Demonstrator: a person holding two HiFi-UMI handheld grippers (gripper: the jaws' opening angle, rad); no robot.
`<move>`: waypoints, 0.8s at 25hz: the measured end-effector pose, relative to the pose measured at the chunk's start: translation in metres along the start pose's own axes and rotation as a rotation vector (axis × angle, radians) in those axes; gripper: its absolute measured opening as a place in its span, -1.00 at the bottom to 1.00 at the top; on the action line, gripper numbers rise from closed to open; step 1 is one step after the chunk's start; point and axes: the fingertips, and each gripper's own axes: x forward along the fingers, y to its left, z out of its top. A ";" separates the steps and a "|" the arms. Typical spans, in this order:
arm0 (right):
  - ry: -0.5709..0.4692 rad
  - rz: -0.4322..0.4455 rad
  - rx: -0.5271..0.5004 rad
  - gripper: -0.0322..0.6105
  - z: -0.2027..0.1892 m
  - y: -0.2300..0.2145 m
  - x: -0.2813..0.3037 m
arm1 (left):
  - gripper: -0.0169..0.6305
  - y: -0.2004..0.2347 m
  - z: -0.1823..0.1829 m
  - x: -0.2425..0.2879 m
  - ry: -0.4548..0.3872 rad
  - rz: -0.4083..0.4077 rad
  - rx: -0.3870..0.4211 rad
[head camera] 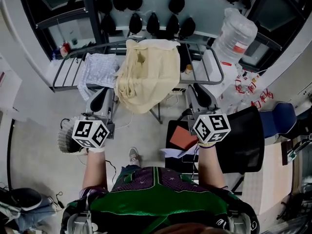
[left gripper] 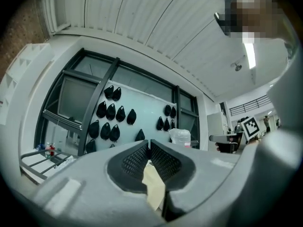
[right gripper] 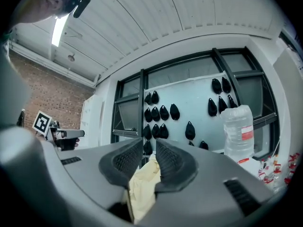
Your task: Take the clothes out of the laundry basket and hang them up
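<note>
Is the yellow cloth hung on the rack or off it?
On it: the cloth drapes bunched over the rack bars, with the left gripper and right gripper each pinching it.

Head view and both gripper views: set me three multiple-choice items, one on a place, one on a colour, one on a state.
1. In the head view, where does the white cloth lie on the rack?
A. left of the garment
B. right of it
C. on the chair

2. What colour is the garment between the right gripper's jaws?
A. blue
B. pale yellow
C. black

3. How does the left gripper stand?
A. wide open, empty
B. shut on the garment
C. shut on a bottle

Answers:
1 A: the white cloth is spread on the rack at the garment's left side.
2 B: pale yellow fabric shows between the pads in the right gripper view.
3 B: in the left gripper view the pads meet with yellow fabric pinched between them.
</note>
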 end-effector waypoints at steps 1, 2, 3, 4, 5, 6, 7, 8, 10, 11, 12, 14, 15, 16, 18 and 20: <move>-0.004 0.002 0.002 -0.65 0.000 0.001 -0.006 | -0.86 -0.004 0.001 -0.006 -0.003 0.006 0.003; -0.009 0.004 0.005 -0.65 0.001 0.003 -0.011 | -0.87 -0.008 0.002 -0.011 -0.003 0.011 0.008; -0.014 0.005 0.006 -0.68 0.002 0.004 -0.017 | -0.88 -0.011 0.002 -0.016 -0.003 0.014 0.013; -0.016 0.006 0.004 -0.70 0.002 0.005 -0.022 | -0.88 -0.015 0.003 -0.020 -0.003 0.018 0.018; -0.018 0.008 0.001 -0.72 0.002 0.006 -0.027 | -0.88 -0.019 0.003 -0.025 -0.003 0.022 0.021; -0.018 0.013 0.000 -0.74 0.001 0.007 -0.032 | -0.88 -0.023 0.003 -0.030 -0.003 0.028 0.024; -0.019 0.020 0.004 -0.76 0.000 0.009 -0.037 | -0.88 -0.027 0.003 -0.035 -0.002 0.034 0.029; -0.020 0.027 0.009 -0.79 -0.001 0.010 -0.042 | -0.88 -0.031 0.003 -0.040 -0.001 0.041 0.034; -0.023 0.036 0.016 -0.84 -0.003 0.012 -0.051 | -0.88 -0.037 0.002 -0.047 0.001 0.053 0.044; -0.025 0.039 0.017 -0.86 -0.003 0.013 -0.055 | -0.88 -0.040 0.000 -0.050 0.002 0.058 0.049; -0.027 0.040 0.015 -0.87 -0.004 0.013 -0.060 | -0.88 -0.043 -0.001 -0.053 0.004 0.061 0.053; -0.027 0.039 0.006 -0.89 -0.006 0.013 -0.068 | -0.88 -0.051 -0.003 -0.057 0.006 0.063 0.060; -0.025 0.035 0.001 -0.89 -0.006 0.013 -0.071 | -0.88 -0.054 -0.003 -0.059 0.007 0.061 0.062; -0.023 0.030 -0.002 -0.89 -0.007 0.012 -0.074 | -0.88 -0.058 -0.004 -0.061 0.009 0.058 0.064; -0.019 0.027 -0.003 -0.89 -0.007 0.012 -0.078 | -0.88 -0.062 -0.005 -0.064 0.015 0.055 0.068; -0.020 0.031 0.006 -0.89 -0.008 0.013 -0.081 | -0.88 -0.065 -0.005 -0.066 0.019 0.055 0.072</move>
